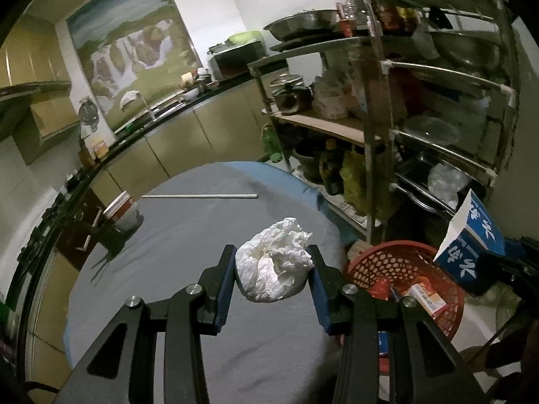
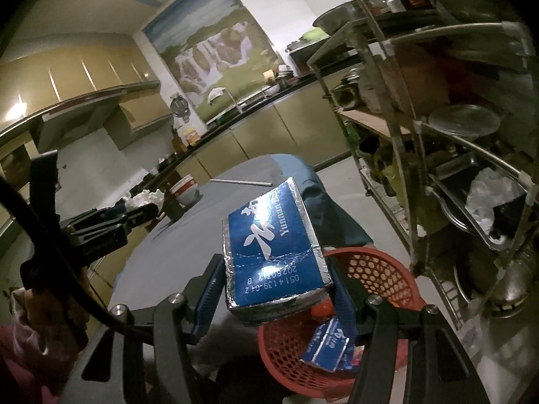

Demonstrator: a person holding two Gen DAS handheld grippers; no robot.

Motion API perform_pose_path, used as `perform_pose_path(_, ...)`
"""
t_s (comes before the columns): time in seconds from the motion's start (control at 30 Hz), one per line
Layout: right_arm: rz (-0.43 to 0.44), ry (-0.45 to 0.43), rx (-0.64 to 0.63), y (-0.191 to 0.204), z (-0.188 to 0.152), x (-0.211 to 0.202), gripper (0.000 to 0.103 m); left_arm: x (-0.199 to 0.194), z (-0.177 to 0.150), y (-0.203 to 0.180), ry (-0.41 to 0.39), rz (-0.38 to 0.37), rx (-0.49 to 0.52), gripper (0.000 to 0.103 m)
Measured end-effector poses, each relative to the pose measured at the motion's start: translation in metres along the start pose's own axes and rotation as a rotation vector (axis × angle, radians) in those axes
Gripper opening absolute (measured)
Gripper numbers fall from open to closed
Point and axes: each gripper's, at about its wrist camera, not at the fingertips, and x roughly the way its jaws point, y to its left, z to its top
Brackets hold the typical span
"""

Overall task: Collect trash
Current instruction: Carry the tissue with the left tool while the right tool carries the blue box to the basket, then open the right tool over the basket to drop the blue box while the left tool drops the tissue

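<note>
This is a home kitchen. A long counter has a sink tap. A metal rack holds pots, big pans and sauce bottles.

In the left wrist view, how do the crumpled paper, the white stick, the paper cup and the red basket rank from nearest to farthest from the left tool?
1. Crumpled paper: between the left tool's fingers.
2. Red basket: just right, beside the table edge.
3. Paper cup: far left of the table.
4. White stick: lying across the far side.
</note>
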Motion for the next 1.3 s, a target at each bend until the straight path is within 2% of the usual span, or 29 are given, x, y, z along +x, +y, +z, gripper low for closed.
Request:
perform_pose_path(0.5, -0.026, 0.004, 0.033, -0.010, -0.001, 0.001, 0.063, 0.011, 0.004, -0.024, 0.022, -0.033, 0.045, 0.043)
perform_pose_path(1.3, -0.030, 0.011, 0.050, -0.010, -0.005, 0.001, 0.063, 0.020, 0.005, -0.029, 0.035, -0.057, 0.060, 0.043)
